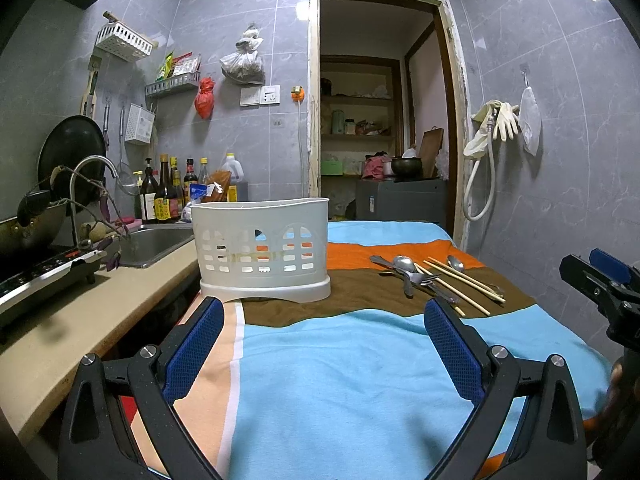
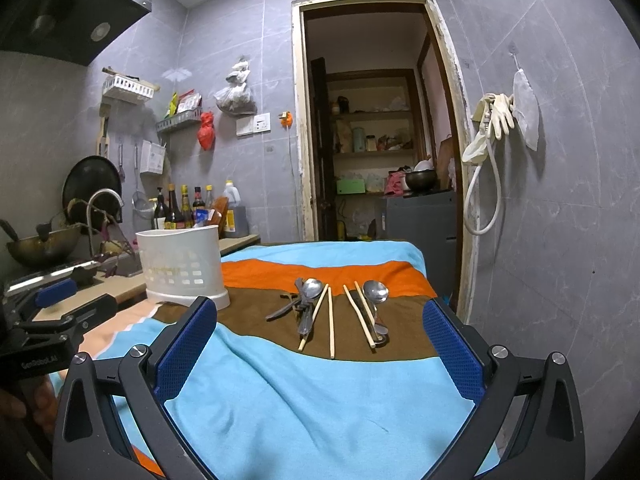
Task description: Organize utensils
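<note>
A white slotted utensil holder (image 1: pixel 262 246) stands upright on the striped cloth, left of centre; it also shows in the right wrist view (image 2: pixel 182 266). Metal spoons (image 2: pixel 311 290) and forks lie in a pile on the brown stripe, with wooden chopsticks (image 2: pixel 331 322) beside them; a second spoon (image 2: pixel 375 292) lies over another chopstick pair. The same pile shows in the left wrist view (image 1: pixel 412 270). My left gripper (image 1: pixel 322 308) is open and empty, short of the holder. My right gripper (image 2: pixel 320 308) is open and empty, short of the utensils.
The cloth-covered table (image 2: pixel 320 400) ends at a doorway (image 2: pixel 372 120) behind. A counter (image 1: pixel 80 320) on the left holds a sink (image 1: pixel 156 244), faucet, stove, wok (image 2: pixel 44 246) and sauce bottles (image 1: pixel 168 196). A tiled wall with hose and gloves (image 1: pixel 496 120) is on the right.
</note>
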